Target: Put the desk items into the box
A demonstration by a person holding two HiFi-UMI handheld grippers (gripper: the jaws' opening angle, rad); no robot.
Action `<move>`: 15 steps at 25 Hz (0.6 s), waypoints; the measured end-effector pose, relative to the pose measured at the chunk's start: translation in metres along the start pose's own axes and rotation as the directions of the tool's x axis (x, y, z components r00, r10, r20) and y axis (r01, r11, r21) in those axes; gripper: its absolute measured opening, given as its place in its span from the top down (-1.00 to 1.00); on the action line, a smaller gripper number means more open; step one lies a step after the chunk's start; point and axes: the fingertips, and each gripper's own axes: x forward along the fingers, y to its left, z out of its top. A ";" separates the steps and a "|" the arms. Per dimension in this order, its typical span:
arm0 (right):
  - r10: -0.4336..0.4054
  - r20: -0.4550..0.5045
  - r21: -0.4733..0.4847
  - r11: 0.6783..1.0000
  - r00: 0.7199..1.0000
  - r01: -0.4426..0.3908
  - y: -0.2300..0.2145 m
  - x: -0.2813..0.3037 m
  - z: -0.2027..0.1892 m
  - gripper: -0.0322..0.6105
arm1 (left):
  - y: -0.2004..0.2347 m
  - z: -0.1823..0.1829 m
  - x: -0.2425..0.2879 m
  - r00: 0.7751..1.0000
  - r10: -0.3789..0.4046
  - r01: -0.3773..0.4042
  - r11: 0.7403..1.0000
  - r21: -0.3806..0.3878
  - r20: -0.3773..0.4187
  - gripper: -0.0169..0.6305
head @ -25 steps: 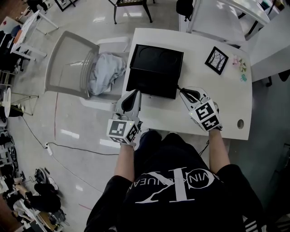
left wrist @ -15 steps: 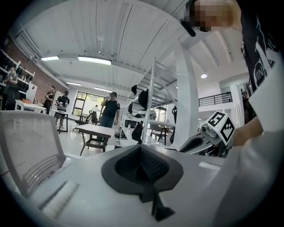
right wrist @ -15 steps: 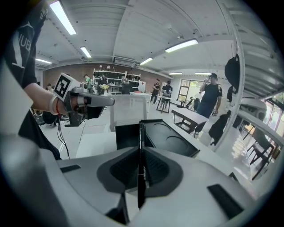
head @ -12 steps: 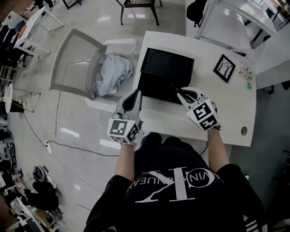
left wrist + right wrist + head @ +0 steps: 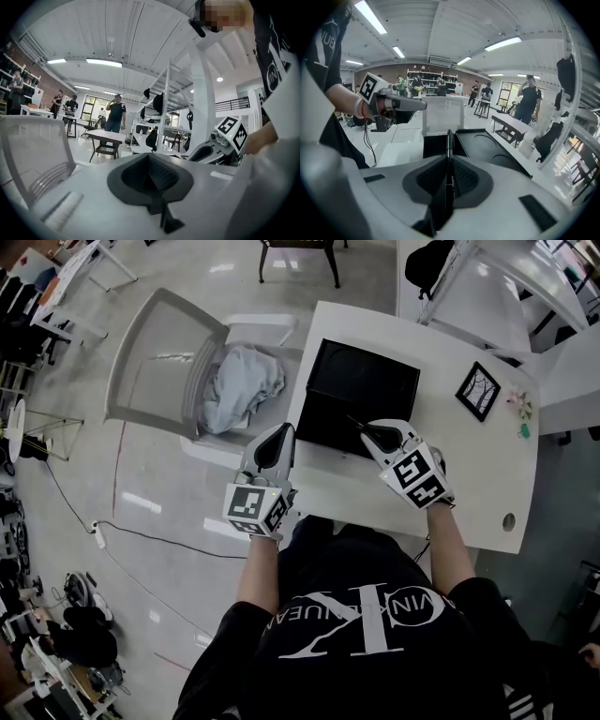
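An open black box [image 5: 361, 381] lies on the white desk [image 5: 469, 484]; in the right gripper view the box [image 5: 487, 145] is just ahead of the jaws. My right gripper [image 5: 368, 432] is shut on a thin black pen [image 5: 353, 421], whose tip reaches over the box's near part. The pen [image 5: 448, 150] runs straight out between the pads. My left gripper [image 5: 278, 434] hangs by the desk's left edge, near the box's front-left corner, shut with nothing in it [image 5: 152, 171]. A small framed picture [image 5: 479, 390] lies at the desk's far right.
A grey chair [image 5: 155, 362] with a pale cloth [image 5: 242, 381] on its seat stands left of the desk. Small coloured bits [image 5: 520, 413] lie by the desk's right edge, and a cable hole [image 5: 507, 519] sits near the front right corner. Other desks and people are farther off.
My right gripper has moved left with the pen, from beside the box's front-right corner to over its near part. The left gripper has barely moved.
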 end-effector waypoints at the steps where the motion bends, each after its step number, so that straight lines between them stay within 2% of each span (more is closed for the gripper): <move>1: 0.007 -0.006 -0.002 1.000 1.000 -0.007 0.001 0.004 0.000 0.75 | 0.002 -0.001 0.000 1.000 0.000 0.000 1.000 -0.002 -0.003 0.91; 15: 0.077 -0.138 -0.060 0.994 0.987 -0.086 0.008 0.044 -0.020 0.75 | 0.018 -0.026 0.012 0.998 -0.010 0.008 0.999 -0.033 -0.057 0.91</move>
